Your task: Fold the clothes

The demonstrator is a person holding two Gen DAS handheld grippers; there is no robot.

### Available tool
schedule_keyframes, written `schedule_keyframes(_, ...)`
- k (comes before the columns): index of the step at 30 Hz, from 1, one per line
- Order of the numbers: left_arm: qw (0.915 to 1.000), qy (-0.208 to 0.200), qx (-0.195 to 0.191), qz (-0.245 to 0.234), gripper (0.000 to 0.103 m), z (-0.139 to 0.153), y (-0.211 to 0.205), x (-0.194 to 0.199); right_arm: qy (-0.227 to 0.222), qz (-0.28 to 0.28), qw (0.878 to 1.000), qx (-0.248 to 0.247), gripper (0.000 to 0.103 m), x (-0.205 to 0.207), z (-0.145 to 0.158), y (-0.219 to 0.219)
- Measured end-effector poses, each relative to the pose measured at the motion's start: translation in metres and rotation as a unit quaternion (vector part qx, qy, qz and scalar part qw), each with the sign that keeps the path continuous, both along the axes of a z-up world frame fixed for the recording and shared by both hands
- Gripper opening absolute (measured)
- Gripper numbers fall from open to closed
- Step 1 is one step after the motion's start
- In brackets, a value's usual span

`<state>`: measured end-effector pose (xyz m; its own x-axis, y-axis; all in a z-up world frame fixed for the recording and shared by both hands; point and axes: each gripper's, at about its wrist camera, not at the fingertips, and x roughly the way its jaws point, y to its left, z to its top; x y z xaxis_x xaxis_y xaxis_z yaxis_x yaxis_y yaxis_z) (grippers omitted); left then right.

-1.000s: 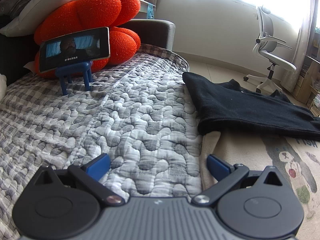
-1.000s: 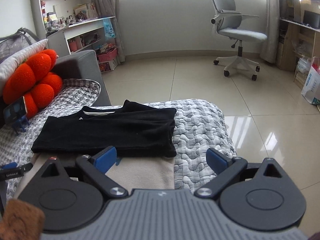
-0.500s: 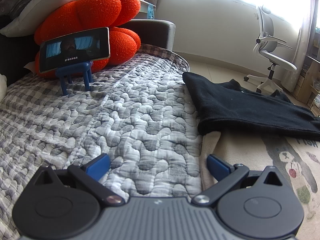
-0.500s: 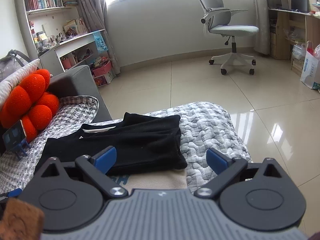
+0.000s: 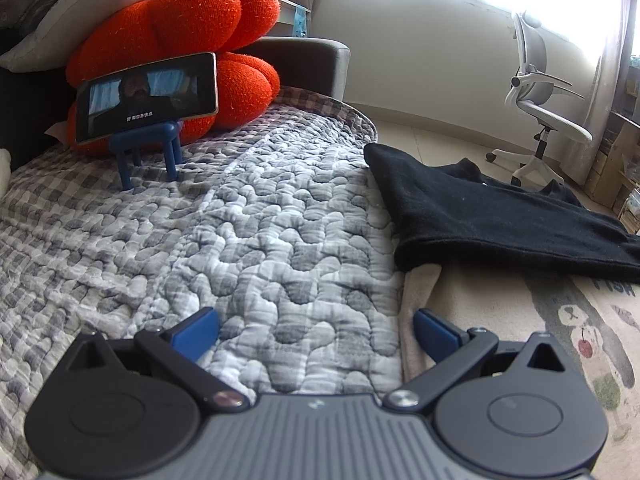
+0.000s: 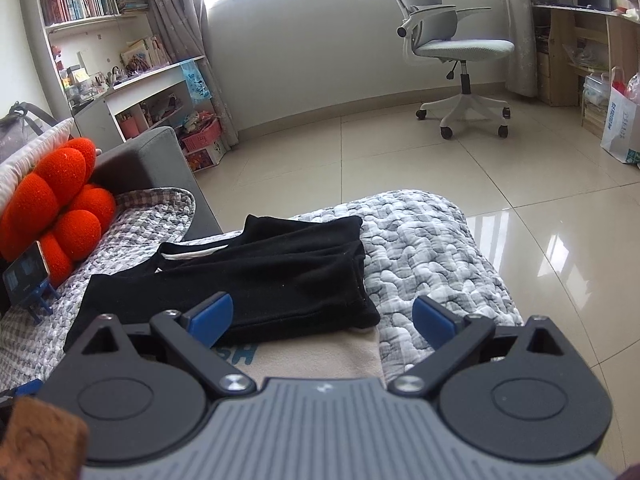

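Left tongs (image 5: 316,330) stood wide, nothing between the blue pads (image 5: 196,330), low over the quilted grey cover (image 5: 240,248), w/ the right-hand pad at the edge of a beige printed garment (image 5: 520,312). Right tongs (image 6: 322,316) were likewise spread wide and empty, above the same beige piece (image 6: 320,356), looking across at the black garment (image 6: 256,280).

The black garment lay folded flat on the sofa cover, its near edge overlapping the far end of the beige one; in the left view it (image 5: 500,216) sat just beyond the beige cloth, to the right of the tongs. Judged from that: black item looked done, beige item looked next, and neither pair of tongs gripped any cloth yet. Prob. the step was the approach for a fresh grasp. Next move would call for each pair of tongs to come down on a corner or hem of the beige piece and pinch a single layer w/o dragging the black stack along.

Hard to tell: most of the beige garment was hidden under the tool bodies and the black stack, so its shape and corners couldn't be made out. Print was partly cut off, only some letters and a cartoon figure showing. A phone on a blue stand (image 5: 146,100) leaned by an orange cushion (image 5: 192,12), well apart from the work.
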<state>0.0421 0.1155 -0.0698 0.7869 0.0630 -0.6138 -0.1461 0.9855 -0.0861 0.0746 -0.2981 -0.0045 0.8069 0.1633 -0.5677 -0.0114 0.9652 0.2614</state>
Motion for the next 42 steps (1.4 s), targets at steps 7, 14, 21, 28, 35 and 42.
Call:
schedule_keyframes(7,0.9999,-0.002,-0.010,-0.003,0.103,0.000,0.003,0.000,-0.006,0.010,1.000,-0.003,0.098,-0.001,0.000,0.006)
schedule_keyframes(14,0.9991,0.016,-0.033,0.019,0.103,0.021,0.021,-0.004,-0.015,0.017,1.000,-0.007,0.098,-0.004,0.001,0.005)
schedule_keyframes(21,0.9988,-0.036,0.027,0.019,0.103,0.108,-0.009,-0.005,-0.028,-0.010,0.999,0.009,0.098,0.001,0.013,-0.018)
schedule_keyframes(28,0.9956,-0.050,0.051,0.061,0.103,0.153,-0.066,0.023,-0.063,-0.025,0.997,0.040,0.098,0.020,0.041,-0.032)
schedule_keyframes(35,0.9959,0.001,0.083,0.035,0.103,0.103,-0.079,0.066,-0.034,-0.013,0.999,-0.002,0.098,0.036,0.016,-0.026)
schedule_keyframes(42,0.9997,0.000,0.020,0.015,0.103,0.083,-0.064,0.087,-0.042,-0.019,0.999,-0.002,0.079,0.058,0.029,-0.024)
